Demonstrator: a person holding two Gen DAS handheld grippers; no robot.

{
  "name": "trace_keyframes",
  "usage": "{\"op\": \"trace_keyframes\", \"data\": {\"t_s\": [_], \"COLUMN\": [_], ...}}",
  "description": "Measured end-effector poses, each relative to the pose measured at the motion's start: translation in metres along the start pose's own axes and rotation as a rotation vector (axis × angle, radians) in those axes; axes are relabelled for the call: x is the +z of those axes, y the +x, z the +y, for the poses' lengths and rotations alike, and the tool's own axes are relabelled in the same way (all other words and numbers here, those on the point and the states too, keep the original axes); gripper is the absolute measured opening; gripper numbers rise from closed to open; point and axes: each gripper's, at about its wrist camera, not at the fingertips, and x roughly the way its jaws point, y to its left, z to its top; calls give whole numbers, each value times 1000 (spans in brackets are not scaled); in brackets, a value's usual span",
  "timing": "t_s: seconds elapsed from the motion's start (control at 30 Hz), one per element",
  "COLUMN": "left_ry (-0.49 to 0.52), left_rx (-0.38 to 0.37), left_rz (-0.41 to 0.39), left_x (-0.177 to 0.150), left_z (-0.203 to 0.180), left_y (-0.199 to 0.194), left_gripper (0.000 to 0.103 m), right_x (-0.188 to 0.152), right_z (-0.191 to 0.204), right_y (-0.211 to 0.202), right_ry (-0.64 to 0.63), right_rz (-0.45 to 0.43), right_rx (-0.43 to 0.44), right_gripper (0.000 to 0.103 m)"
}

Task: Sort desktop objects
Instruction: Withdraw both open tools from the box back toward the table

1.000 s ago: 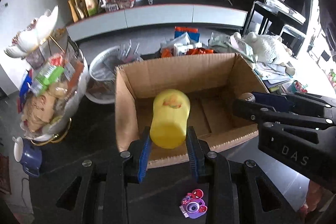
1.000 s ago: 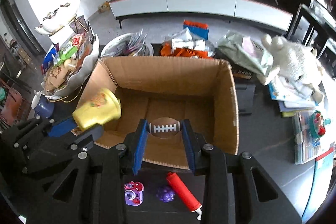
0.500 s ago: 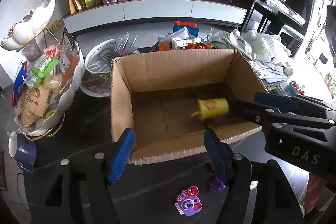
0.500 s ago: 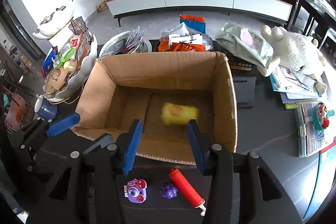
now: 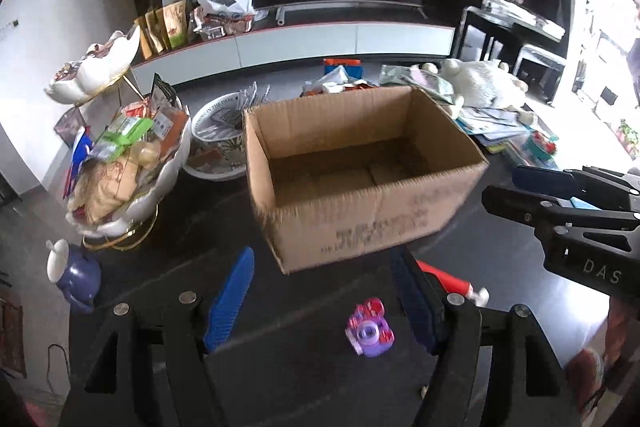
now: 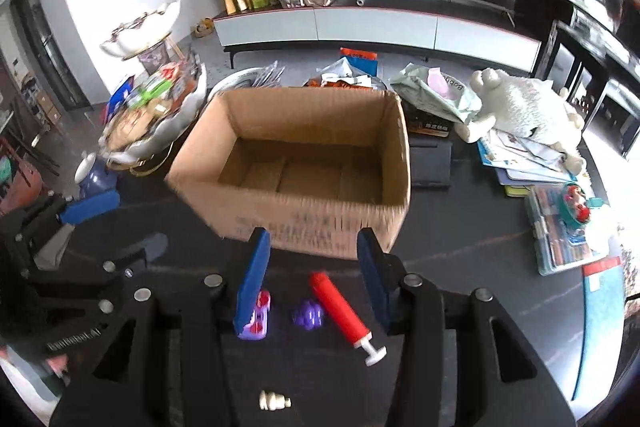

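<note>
Two hand-held grippers, both spread wide and empty: left hand-held gripper (image 5: 324, 297), right hand-held gripper (image 6: 314, 281). Largest, at 12 o'clock on dark counter (image 6: 480, 247): open cardboard box (image 6: 320, 223). Nearer, between right fingers: red pump (image 6: 340, 309), purple toy camera (image 6: 256, 321), small purple toy (image 6: 308, 315). At 6 o'clock: tiny white piece (image 6: 274, 399).
</note>
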Motion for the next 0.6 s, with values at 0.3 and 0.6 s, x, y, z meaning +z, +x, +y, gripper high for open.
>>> {"op": "trace_keyframes", "data": {"t_s": [0.3,0.6], "left_ry": [-36,-42], "left_rx": [-34,-70], "left_rz": [12,49], "left_x": [-68,-118], "left_z": [-3,-19], "left_y": [-7,22], "left_gripper": [72,72], "right_x": [-96,-181], "right_z": [19,31], "right_y": [-26,14], "right_ry": [-77,-51], "right_rz": [-35,75], "right_rx": [103,162], "right_gripper": [42,42]}}
